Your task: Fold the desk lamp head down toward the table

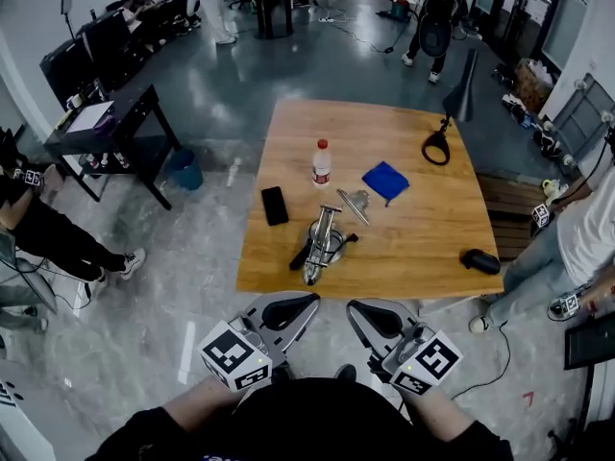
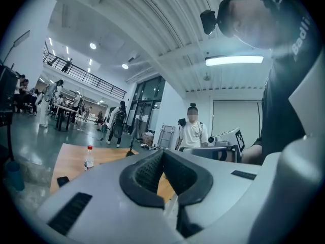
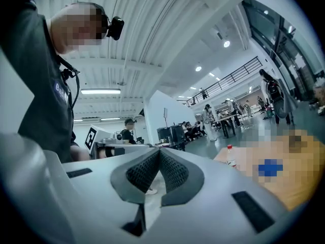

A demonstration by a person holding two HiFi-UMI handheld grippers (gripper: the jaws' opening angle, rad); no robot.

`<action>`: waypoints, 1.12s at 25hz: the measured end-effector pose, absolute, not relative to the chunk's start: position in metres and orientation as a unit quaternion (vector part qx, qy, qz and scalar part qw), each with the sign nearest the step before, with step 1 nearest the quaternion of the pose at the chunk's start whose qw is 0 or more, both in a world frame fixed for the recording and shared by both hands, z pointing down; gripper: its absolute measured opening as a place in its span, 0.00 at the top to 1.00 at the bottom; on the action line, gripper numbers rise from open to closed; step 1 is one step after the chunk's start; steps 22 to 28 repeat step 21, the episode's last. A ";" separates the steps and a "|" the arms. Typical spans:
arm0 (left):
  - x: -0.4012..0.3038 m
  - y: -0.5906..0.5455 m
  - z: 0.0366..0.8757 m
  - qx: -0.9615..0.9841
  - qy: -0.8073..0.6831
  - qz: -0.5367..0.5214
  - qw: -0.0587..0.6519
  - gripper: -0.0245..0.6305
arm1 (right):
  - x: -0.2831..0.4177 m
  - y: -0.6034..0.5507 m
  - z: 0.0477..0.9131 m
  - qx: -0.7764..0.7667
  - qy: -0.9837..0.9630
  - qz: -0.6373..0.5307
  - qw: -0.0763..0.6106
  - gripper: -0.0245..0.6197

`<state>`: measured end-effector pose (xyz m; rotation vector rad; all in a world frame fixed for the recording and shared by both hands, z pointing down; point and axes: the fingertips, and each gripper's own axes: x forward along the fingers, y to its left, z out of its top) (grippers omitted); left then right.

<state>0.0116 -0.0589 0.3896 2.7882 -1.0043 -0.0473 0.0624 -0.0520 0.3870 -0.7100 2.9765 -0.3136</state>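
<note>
The silver desk lamp (image 1: 323, 242) lies low on the wooden table (image 1: 404, 248) near its front edge, its arm folded over its round base. Both grippers hang off the table, close to my body, below that front edge. My left gripper (image 1: 309, 302) is shut with nothing between its pads, as the left gripper view shows (image 2: 163, 155). The right gripper (image 1: 352, 306) is shut and empty too (image 3: 159, 154). Their tips point toward each other, a small gap apart. Neither touches the lamp.
On the table stand a water bottle (image 1: 321, 162), a black phone (image 1: 275, 205), a blue cloth (image 1: 385, 180), a black ring-shaped object (image 1: 436, 147) and a small black item (image 1: 479, 260). A person (image 1: 581, 233) stands at the right; a black desk (image 1: 106, 123) stands at the left.
</note>
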 end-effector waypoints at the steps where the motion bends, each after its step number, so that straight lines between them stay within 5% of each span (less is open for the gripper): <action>1: 0.015 -0.058 0.389 0.937 -0.337 -0.015 0.087 0.95 | 0.064 -0.052 0.386 -0.229 0.968 -0.100 0.032 0.95; 28: 0.020 -0.031 0.387 0.936 -0.338 -0.015 0.093 0.95 | 0.071 -0.031 0.383 -0.238 0.966 -0.099 0.018 0.95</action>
